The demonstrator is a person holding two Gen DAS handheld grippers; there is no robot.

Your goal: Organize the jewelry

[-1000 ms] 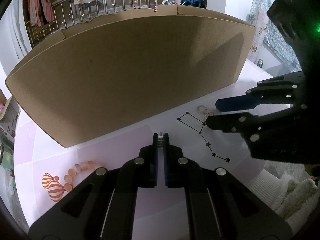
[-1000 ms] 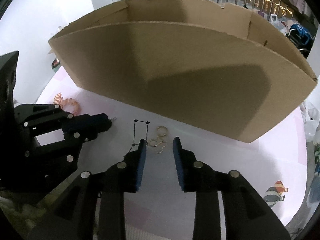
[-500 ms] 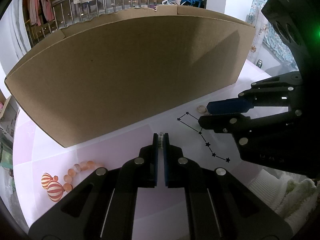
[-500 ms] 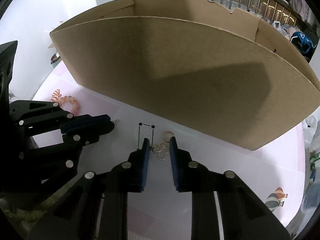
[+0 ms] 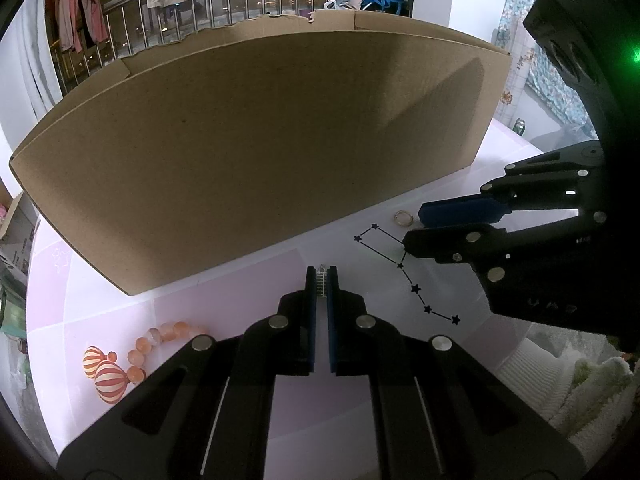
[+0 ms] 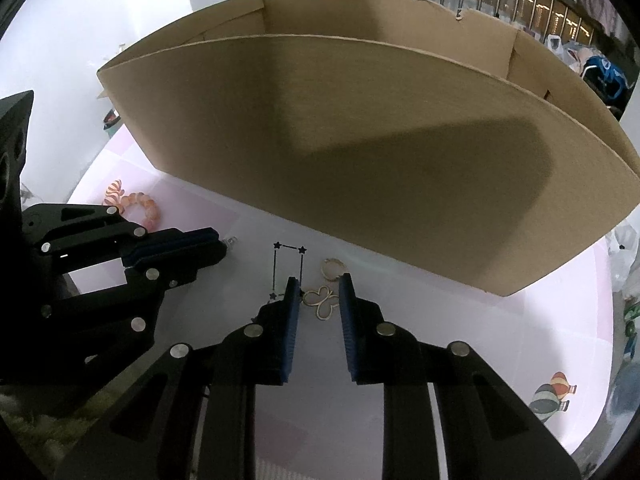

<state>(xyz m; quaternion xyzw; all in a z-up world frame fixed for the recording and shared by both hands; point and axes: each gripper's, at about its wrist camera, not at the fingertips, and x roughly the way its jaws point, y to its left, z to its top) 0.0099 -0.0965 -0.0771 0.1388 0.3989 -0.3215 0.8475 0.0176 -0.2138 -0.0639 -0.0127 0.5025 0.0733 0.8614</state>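
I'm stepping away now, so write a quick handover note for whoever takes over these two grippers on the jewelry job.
Left gripper: shut on a small silver piece at the pad tips, held low over the table.
Right gripper: jaws astride the gold butterfly-shaped piece on the table; pads not visibly pressing on it.
Gold ring: on the table between that piece and the cardboard box.
Orange bead bracelet: on the table to the left.
Done: one silver piece picked up.
Left: grasp the butterfly piece, then presumably move everything into the box; its inside is not visible.
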